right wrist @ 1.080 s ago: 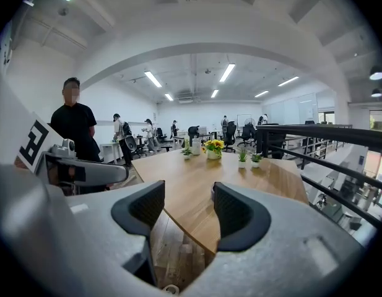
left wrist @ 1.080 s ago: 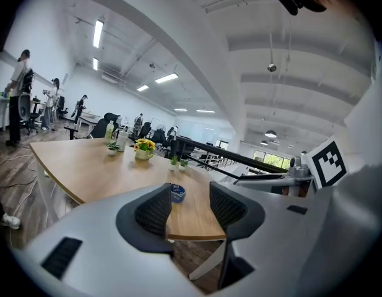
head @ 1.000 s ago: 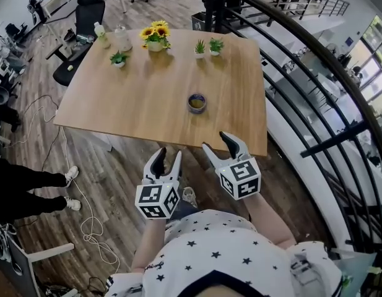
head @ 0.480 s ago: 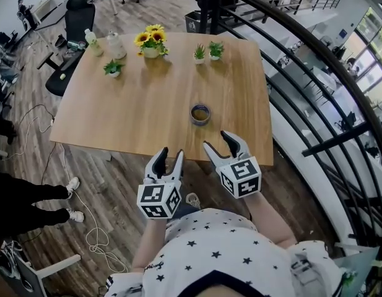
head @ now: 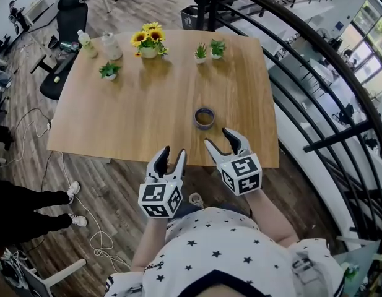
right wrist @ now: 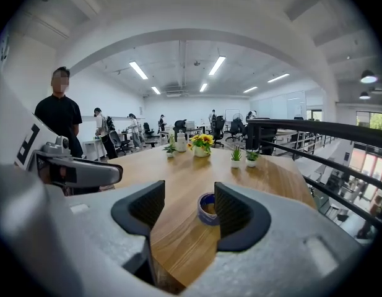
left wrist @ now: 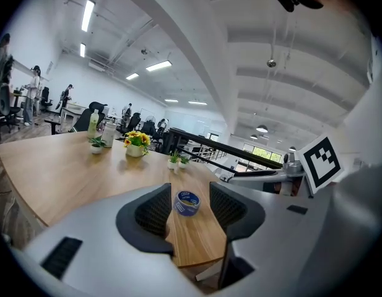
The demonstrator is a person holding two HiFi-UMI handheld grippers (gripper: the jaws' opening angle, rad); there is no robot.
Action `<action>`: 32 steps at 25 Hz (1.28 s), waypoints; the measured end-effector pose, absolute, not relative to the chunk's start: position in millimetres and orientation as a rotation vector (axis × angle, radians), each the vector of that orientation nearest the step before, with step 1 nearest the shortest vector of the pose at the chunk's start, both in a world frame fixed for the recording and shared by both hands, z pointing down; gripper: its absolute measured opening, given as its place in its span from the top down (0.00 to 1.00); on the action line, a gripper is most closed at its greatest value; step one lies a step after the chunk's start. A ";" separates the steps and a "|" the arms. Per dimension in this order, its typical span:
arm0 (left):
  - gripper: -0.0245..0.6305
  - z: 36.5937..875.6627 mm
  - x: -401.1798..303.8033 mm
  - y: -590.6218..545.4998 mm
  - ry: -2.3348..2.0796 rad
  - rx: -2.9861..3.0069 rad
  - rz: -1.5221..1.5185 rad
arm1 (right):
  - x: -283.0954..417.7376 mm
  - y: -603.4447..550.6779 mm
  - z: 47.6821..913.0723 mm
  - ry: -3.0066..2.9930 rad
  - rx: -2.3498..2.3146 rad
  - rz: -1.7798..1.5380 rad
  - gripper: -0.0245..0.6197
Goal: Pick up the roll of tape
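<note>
A blue roll of tape lies flat on the wooden table, near its front edge and right of centre. My right gripper hovers at that edge just short of the roll, open and empty; in the right gripper view the tape shows beyond my jaws, partly hidden by the right one. My left gripper is held off the table's front edge, open and empty. Through the left gripper view the tape appears past the jaws, further off.
At the far side of the table stand a sunflower pot, small green plants and bottles. A black railing runs along the right. Office chairs sit at the left. A person's legs are at bottom left.
The view has shifted, so the table and tape sit nearer to my grippers than a second ago. Both grippers stay open and hold their spacing.
</note>
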State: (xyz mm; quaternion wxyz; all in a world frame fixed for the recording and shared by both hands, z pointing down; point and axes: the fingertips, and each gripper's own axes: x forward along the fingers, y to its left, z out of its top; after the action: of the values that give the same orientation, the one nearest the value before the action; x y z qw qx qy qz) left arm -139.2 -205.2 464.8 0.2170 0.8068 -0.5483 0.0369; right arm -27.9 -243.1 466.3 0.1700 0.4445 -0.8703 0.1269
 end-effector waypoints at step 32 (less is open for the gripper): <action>0.68 507.3 -138.9 -283.4 -1.498 2.134 0.167 | -9.0 -351.7 537.2 -2.336 1.257 0.445 0.60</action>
State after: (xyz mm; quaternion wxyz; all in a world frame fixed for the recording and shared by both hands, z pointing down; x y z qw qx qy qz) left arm -138.9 -283.4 507.3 0.2612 0.7884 -0.5535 0.0619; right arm -9.0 -351.7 537.2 0.2237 0.4554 -0.8465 0.1614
